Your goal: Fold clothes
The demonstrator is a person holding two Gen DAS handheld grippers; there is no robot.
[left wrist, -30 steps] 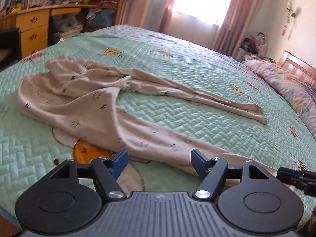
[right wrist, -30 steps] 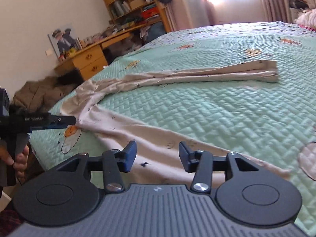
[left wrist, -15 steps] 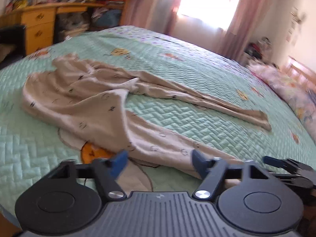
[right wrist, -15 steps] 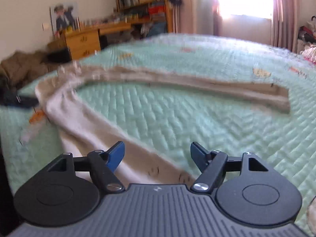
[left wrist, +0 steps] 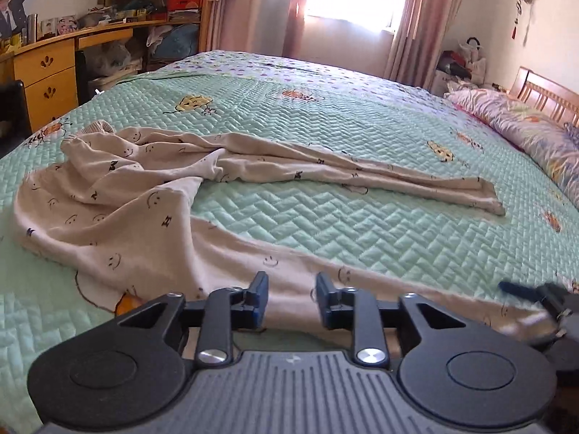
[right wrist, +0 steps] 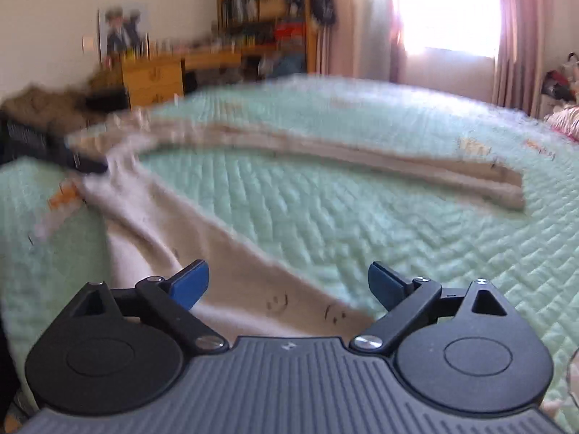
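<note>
One bed (left wrist: 362,238), one trousers (left wrist: 144,224), two grippers

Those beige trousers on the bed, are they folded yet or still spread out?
Spread out, not folded. The trousers lie crumpled at the waist, their two legs splayed apart in a V across the green quilt.

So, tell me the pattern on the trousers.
Beige trousers with small black smiley faces; clearest in the left wrist view.

Right gripper (right wrist: 287,285), jaws wide apart, hovers over beige trousers (right wrist: 217,253) spread on the green quilted bed (right wrist: 362,224)
</note>
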